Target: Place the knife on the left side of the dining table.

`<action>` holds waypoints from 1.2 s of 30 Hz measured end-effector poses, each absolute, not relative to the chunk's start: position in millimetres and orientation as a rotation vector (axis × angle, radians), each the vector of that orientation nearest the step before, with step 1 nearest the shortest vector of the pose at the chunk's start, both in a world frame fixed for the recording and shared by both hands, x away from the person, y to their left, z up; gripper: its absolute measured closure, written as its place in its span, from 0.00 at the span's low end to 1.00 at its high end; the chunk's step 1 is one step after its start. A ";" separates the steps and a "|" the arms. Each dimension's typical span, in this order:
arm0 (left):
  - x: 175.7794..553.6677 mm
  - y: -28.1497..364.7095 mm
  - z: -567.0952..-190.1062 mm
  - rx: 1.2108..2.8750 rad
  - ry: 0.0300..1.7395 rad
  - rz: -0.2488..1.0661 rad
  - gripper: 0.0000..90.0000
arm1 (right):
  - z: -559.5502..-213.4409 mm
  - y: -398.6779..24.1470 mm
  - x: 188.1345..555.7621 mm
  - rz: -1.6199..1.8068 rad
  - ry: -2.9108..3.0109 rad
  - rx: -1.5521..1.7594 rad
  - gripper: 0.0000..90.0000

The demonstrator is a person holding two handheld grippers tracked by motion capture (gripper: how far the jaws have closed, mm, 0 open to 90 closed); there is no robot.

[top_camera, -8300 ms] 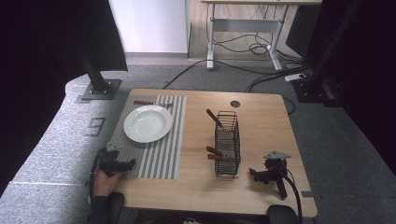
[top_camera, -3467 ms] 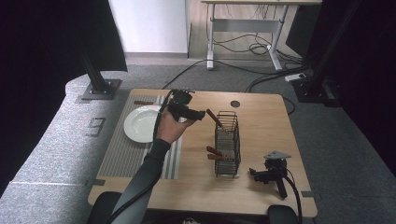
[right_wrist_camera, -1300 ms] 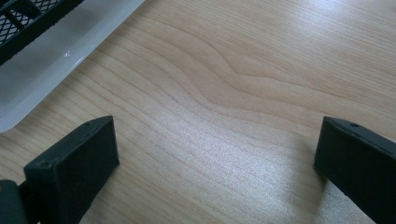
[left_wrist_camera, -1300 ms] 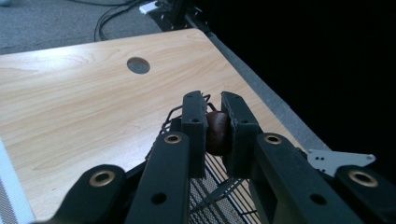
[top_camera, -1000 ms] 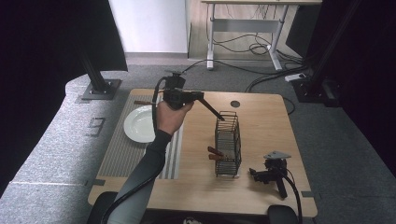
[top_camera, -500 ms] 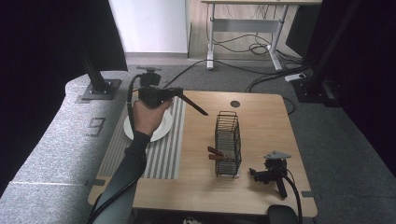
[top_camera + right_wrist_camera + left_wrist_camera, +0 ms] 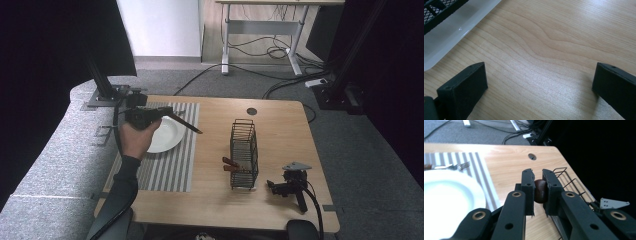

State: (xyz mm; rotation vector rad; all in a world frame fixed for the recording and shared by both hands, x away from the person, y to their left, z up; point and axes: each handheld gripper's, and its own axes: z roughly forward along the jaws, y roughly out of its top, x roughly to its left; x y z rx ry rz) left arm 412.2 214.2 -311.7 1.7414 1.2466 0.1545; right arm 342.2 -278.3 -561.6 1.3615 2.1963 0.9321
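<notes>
Two claws in frame. Left claw (image 7: 167, 112), held in the person's left hand (image 7: 136, 140), is raised over the white plate (image 7: 167, 136) at the far part of the striped placemat (image 7: 167, 167). Its jaws are clamped on the brown handle of a utensil (image 7: 186, 123); the dark shaft sticks out past the jaw tips, pointing toward the wire cutlery basket (image 7: 244, 152) and slanting slightly down, its tip above the mat's right edge. The end of the utensil cannot be made out.

In the left gripper view the rounded brown handle (image 7: 540, 190) sits squarely between the two jaws near their tips, pads pressing it from both sides. A fork (image 7: 454, 166) lies on the placemat beyond the plate.

Basket stands upright mid-desk (image 7: 280, 125), well apart from the left claw; two brown handles (image 7: 230, 164) poke out of its left side low down.

Right claw (image 7: 285, 187) rests on the desk just right of the basket's near end. Right gripper view: jaws wide apart, bare wood between them.
</notes>
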 end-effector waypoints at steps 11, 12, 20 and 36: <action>397.9 240.8 -353.0 1.729 1.336 0.114 0.89 | -561.5 -278.4 342.2 0.932 2.198 1.361 0.00; 397.0 242.7 -357.1 1.730 1.344 0.111 0.89 | -561.6 -278.3 342.2 0.932 2.196 1.361 0.00; 388.6 262.8 -384.2 1.716 1.417 0.100 0.89 | -561.7 -278.3 342.2 0.932 2.197 1.360 0.00; 387.5 286.8 -415.4 1.686 1.479 0.086 0.88 | -561.8 -278.3 342.2 0.933 2.195 1.360 0.00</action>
